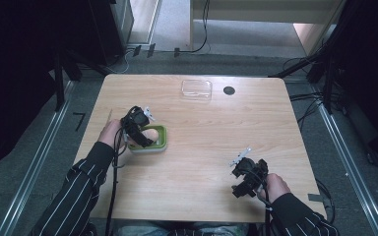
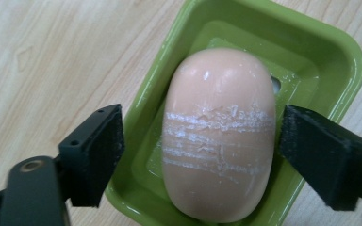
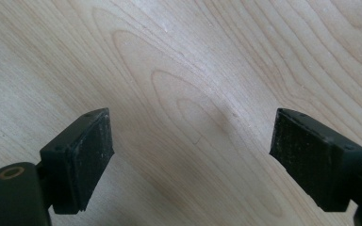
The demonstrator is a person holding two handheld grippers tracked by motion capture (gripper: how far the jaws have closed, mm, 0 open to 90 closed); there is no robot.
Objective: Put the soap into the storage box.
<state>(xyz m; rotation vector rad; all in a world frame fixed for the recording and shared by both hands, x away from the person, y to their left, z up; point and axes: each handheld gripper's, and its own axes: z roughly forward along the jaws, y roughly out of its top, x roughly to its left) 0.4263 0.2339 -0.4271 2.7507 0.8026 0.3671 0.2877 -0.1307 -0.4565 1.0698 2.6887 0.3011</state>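
Left gripper (image 2: 198, 141): jaws apart, straddling one soap bar (image 2: 219, 134). Left pad stands clear of the soap with a gap; right pad sits just at the soap's flank, contact too close to call, no squeeze visible.

Soap bar: one, peach-pink, oval, rounded ends, glossy. A band of white scuffed streaks crosses its middle. No stamp or lettering legible.

It lies lengthwise in one lime-green soap dish (image 2: 311, 52), a rectangular dish with rounded corners, a raised inner floor and whitish residue near the far end. The dish rests on the wooden table (image 2: 52, 56), left of centre in the high view, just ahead of the left hand (image 1: 109, 132).

Right gripper (image 3: 191, 146): jaws wide apart, nothing between them, bare wood grain beneath. In the high view it sits near the table's front right.

Further out: one clear plastic lid or box (image 1: 196, 89) near the far edge, one dark round grommet (image 1: 229, 90) just beside it. Two striped sleeves. No brand or writing readable anywhere.
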